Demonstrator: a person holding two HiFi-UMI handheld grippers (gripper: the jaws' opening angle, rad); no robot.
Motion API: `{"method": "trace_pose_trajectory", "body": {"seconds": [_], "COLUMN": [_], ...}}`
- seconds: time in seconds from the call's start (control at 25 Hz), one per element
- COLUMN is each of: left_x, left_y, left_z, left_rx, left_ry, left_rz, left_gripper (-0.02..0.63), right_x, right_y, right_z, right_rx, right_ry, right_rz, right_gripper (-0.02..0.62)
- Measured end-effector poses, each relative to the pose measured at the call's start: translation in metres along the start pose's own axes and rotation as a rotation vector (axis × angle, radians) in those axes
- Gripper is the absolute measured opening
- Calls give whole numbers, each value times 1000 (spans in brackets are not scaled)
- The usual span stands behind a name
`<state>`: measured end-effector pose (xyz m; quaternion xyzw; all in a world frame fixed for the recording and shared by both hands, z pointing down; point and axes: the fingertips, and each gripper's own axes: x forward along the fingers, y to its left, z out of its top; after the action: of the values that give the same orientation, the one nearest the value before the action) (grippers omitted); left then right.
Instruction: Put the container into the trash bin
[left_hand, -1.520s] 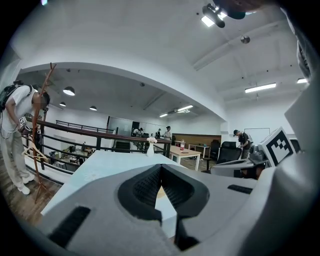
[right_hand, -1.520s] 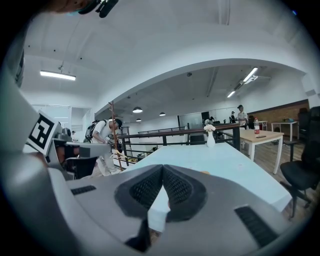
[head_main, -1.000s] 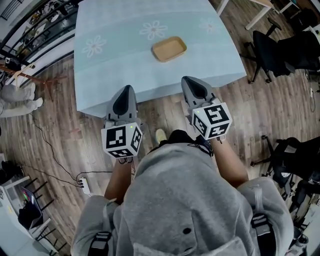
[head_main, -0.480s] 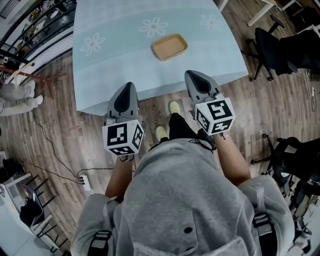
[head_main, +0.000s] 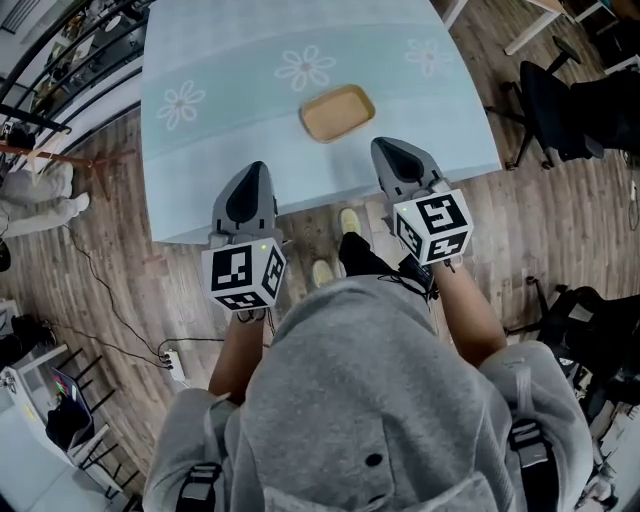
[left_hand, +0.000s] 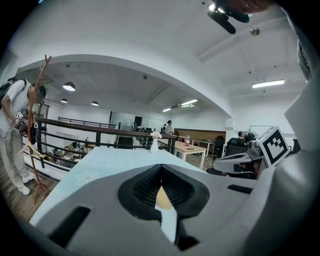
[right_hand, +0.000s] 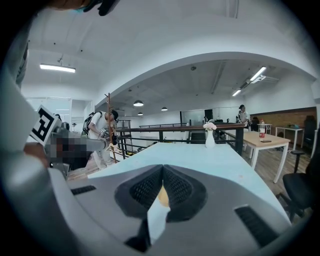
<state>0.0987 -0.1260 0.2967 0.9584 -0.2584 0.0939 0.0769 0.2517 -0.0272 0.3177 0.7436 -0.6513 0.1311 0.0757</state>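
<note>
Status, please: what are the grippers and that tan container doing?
Left gripper and right gripper shut, empty. Container on table ahead, untouched. Nothing between; trash bin not in view.

move: my left gripper (head_main: 251, 168) and right gripper (head_main: 386, 144) have advanced, tips now further over the table (head_main: 220, 110) edge | gap: container (head_main: 338, 112) now nearer my right gripper | feet: a second shoe (head_main: 350, 221) has come into view between the grippers

Bright, even indoor light, ceiling strip lamp (right_hand: 57, 67) glowing at upper left of the right gripper view, heavy fisheye bending, dark rounded corners in both gripper views, nearest foreground blurred.
</note>
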Motion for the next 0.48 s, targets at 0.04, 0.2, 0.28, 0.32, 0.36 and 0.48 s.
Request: {"method": "trace_pose_trajectory", "body": {"seconds": [0.04, 0.2, 0.28, 0.32, 0.36, 0.48], "left_x": [6, 30, 40, 45, 50, 66], "left_y": [-1, -3, -4, -4, -4, -9], "left_z": [0, -4, -8, -10, -12, -21], "left_rx": [-3, -10, -10, -8, -6, 14], "left_ry": [3, 33, 53, 62, 72, 111], "left_rz": [4, 12, 12, 11, 9, -8], "left_gripper": [18, 18, 18, 18, 18, 18], "right_x": [4, 19, 27, 31, 35, 45], "right_y": [-7, -30, -36, -39, -41, -50], "right_z": [0, -1, -2, -3, -5, -11], "right_rx": [1, 2, -7, -9, -8, -2], "right_ry": [5, 24, 35, 40, 47, 74], "right_rz": [0, 13, 28, 38, 47, 66], "right_gripper": [26, 28, 28, 28, 28, 28]}}
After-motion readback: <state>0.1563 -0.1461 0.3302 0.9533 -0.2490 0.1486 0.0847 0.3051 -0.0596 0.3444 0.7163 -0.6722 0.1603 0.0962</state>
